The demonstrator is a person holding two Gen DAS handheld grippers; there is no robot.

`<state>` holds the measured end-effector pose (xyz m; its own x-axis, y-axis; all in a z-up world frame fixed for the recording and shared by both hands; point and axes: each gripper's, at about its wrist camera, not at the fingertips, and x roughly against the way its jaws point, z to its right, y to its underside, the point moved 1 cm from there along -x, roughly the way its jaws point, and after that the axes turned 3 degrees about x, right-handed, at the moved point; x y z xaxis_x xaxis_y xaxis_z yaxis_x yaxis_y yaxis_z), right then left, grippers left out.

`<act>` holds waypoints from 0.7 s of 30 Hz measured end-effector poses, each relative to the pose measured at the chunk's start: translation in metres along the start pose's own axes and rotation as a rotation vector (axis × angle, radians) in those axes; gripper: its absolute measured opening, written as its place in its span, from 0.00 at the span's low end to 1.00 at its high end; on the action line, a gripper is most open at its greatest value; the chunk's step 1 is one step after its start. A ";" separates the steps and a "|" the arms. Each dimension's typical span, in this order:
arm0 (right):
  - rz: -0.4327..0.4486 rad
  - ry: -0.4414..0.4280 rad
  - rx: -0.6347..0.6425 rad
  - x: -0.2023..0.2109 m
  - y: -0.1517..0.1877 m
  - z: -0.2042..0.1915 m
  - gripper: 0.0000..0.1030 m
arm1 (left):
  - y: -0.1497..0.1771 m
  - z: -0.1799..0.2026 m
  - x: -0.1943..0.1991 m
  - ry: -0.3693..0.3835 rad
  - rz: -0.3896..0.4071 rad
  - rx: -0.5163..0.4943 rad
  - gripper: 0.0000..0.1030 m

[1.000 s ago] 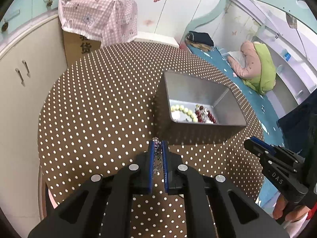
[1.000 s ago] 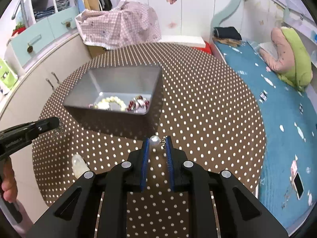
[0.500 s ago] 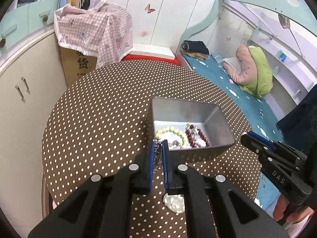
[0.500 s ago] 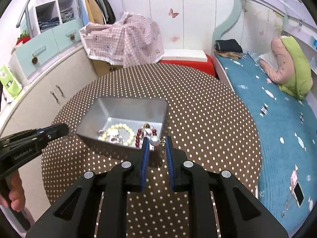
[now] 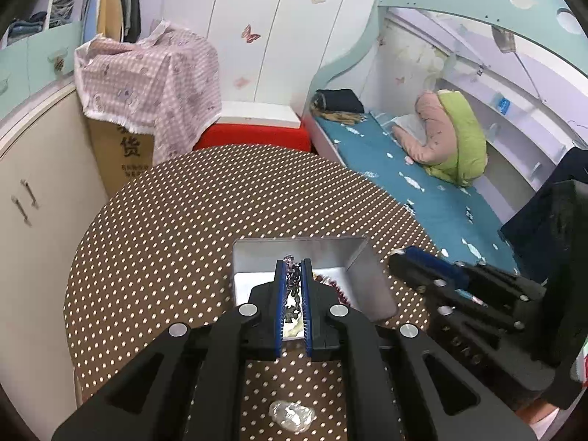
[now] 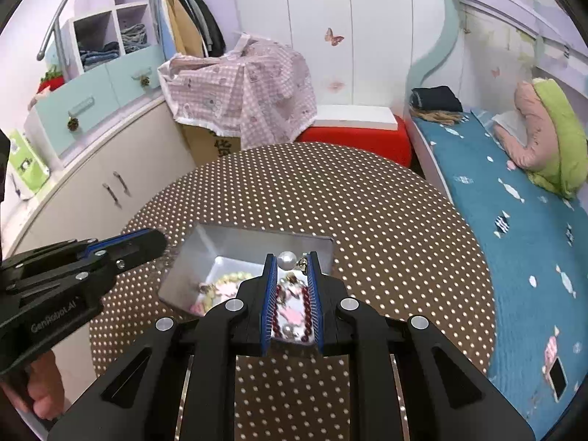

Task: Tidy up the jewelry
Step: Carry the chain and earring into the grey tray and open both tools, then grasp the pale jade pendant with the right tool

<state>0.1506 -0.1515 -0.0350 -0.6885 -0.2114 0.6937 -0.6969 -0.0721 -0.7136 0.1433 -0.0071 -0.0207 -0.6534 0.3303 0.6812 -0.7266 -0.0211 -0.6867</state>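
holding a dark metal chain pinched between the blue pads, your left tongs are nearly closed, with only the chain filling the narrow slot. their tips sit over the near wall of the metal tray, so the chain hangs just above the tray's inside. your right tongs stand a little wider apart and have a pearl earring caught at the very tips, the white pearl against the left pad and a small metal piece beside it; they are also over the tray, above its right half.

inside the tray you can see a pale green bead bracelet toward the left and a dark red bead bracelet under the right tongs, with some small silvery pieces among them that are too small to name. the tray sits on the round desk covered in a brown cloth with white dots, toward your side of it.

on the cloth, near the bottom of the left view, a clear crystal-like piece lies outside the tray, below the left tongs' body. each view shows the other tongs beside the tray, at its right wall and at its left corner.
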 end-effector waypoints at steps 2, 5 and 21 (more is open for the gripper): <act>0.002 0.006 0.001 -0.003 -0.003 0.000 0.19 | -0.005 0.005 -0.003 0.000 0.000 -0.017 0.07; -0.011 0.008 -0.012 -0.009 -0.009 0.005 0.28 | -0.009 0.007 -0.006 0.008 -0.002 -0.022 0.11; -0.060 0.008 0.094 0.012 0.038 -0.009 0.60 | 0.011 -0.021 -0.007 -0.099 -0.040 0.008 0.45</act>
<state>0.1137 -0.1479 -0.0530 -0.6477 -0.1961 0.7362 -0.7153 -0.1760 -0.6763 0.1446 0.0101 -0.0384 -0.6411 0.2359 0.7304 -0.7542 -0.0172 -0.6564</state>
